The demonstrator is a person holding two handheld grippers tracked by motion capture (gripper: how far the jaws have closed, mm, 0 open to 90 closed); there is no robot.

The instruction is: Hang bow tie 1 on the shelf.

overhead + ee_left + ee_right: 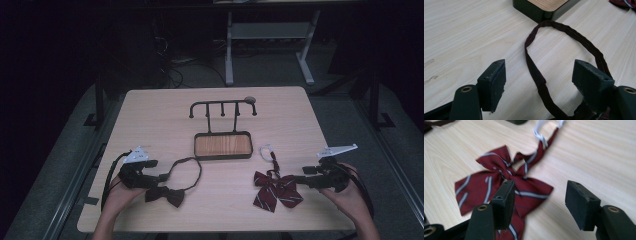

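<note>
Left claw (161, 176), standing wide and empty, is hovering at the dark bow tie (165, 194); its soft corded strap (537, 77) is looping away toward the wood-floored tray (223, 145). Right claw (299, 181), equally wide and empty, is facing the striped maroon bow tie (506, 186), lying right of the tray on the pale table (150, 120).

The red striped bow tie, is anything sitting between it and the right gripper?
Nothing visible. The right gripper is open just above the table, and the red striped bow tie lies directly ahead of its jaws with bare wood between them. The rack and tray stand farther back.
</note>
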